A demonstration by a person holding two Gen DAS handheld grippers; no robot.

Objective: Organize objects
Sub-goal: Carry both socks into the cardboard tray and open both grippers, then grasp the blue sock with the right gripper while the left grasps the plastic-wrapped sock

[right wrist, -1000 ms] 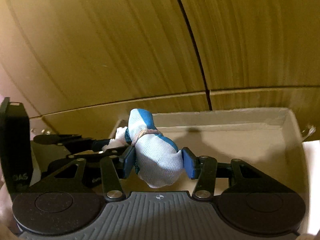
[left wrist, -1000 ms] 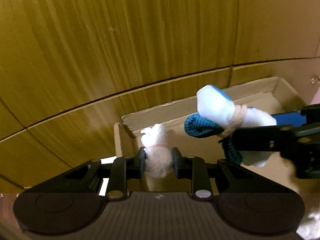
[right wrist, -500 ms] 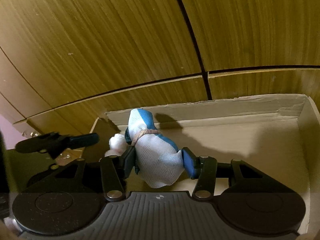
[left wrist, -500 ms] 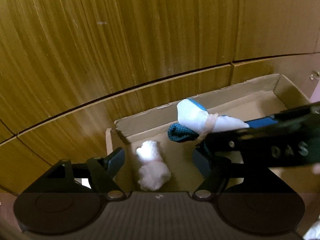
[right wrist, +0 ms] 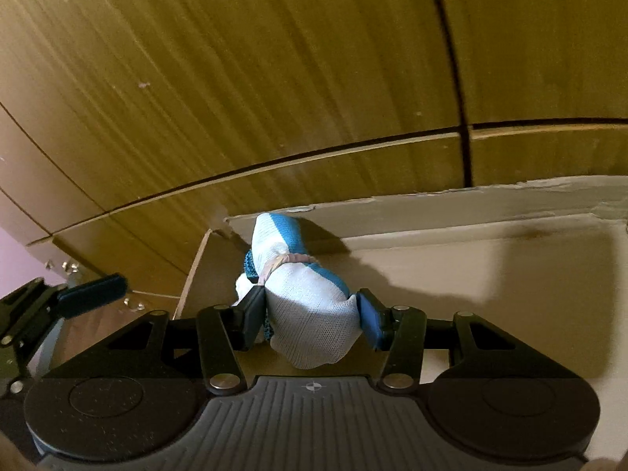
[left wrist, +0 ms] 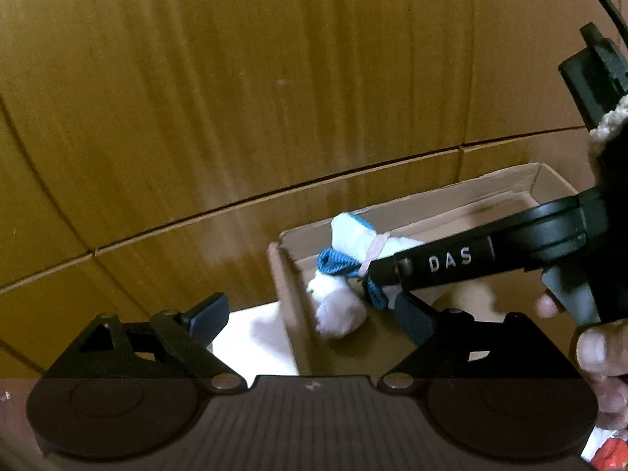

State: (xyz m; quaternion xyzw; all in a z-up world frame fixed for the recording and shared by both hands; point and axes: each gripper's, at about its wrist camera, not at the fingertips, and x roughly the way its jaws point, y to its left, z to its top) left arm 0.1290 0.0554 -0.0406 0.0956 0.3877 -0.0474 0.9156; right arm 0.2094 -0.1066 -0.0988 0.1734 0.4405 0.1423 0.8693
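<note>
My left gripper (left wrist: 314, 314) is open and empty, pulled back to the left of the cardboard box (left wrist: 451, 196). A white fluffy sock bundle (left wrist: 337, 310) lies in the box's left corner. My right gripper (right wrist: 310, 318) is shut on a white and blue sock bundle (right wrist: 310, 314) tied with a rubber band, and holds it over the left end of the box (right wrist: 471, 204). In the left wrist view this bundle (left wrist: 353, 235) sits just above the white one, with the right gripper's arm across the box. In the right wrist view the white bundle (right wrist: 243, 288) peeks out behind the left finger.
A wooden cabinet front (right wrist: 274, 78) rises right behind the box. The left gripper's blue-padded finger (right wrist: 92, 294) shows at the left edge of the right wrist view. A white surface (left wrist: 255, 337) lies left of the box. The box floor (right wrist: 490, 274) to the right is bare cardboard.
My left gripper let go of the white fluffy bundle in the box corner, opened wide and drew back to the left. My right gripper moved left and down toward it, still holding its bundle.
</note>
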